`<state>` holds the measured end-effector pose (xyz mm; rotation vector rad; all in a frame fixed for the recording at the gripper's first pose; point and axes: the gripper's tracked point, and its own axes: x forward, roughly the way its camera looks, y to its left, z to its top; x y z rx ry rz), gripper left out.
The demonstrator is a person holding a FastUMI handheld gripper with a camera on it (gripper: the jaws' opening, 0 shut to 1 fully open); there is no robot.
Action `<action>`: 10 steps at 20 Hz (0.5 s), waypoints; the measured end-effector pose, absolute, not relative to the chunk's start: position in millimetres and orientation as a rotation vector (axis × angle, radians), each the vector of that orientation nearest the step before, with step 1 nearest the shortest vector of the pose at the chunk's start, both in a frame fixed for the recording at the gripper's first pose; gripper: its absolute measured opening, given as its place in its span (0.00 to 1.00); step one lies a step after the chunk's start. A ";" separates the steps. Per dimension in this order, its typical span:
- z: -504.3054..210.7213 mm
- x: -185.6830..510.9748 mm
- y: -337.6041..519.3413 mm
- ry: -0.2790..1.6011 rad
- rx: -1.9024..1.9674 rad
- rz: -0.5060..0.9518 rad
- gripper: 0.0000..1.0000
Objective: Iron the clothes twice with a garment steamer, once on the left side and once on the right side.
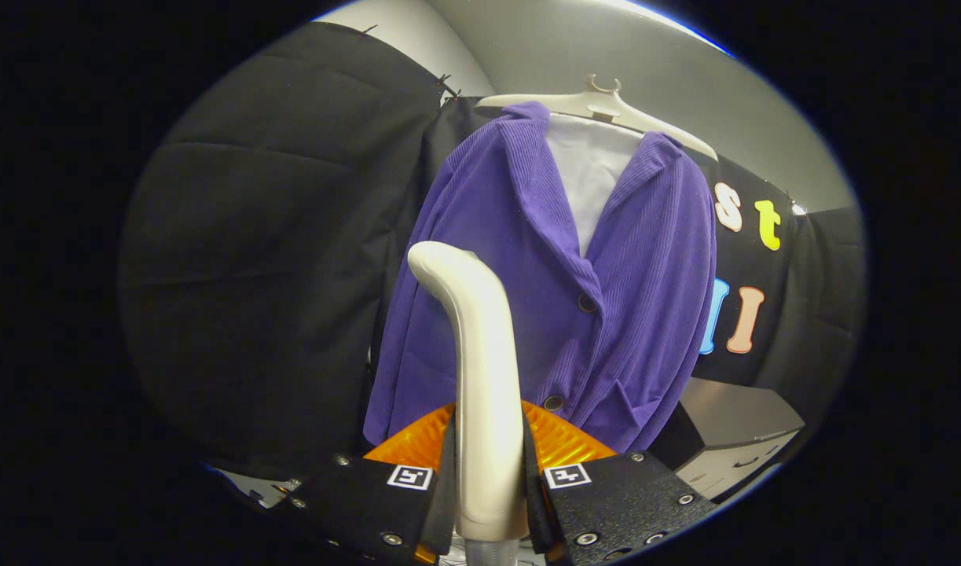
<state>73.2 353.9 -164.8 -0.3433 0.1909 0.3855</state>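
A purple corduroy jacket (606,291) hangs on a cream hanger (598,106) over a white shirt (590,169), facing me just beyond the fingers. My gripper (488,479) is shut on the cream handle of the garment steamer (484,369), which stands upright between the two fingers. The steamer's curved head points toward the jacket's left front panel, close to the fabric near its lower buttons; I cannot tell whether it touches. The bottom of the handle runs out of sight below the fingers.
Black booth cloth (284,259) hangs behind and to the left of the jacket. A grey cabinet (731,428) stands low to the right, beside the jacket's hem. A pale table edge (252,483) shows low on the left.
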 end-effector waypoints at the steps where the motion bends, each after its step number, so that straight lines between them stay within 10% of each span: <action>1: -168.6 72.6 352.5 0.192 -0.353 0.380 0.38; 10: -246.3 57.2 341.8 0.291 -0.435 0.403 0.37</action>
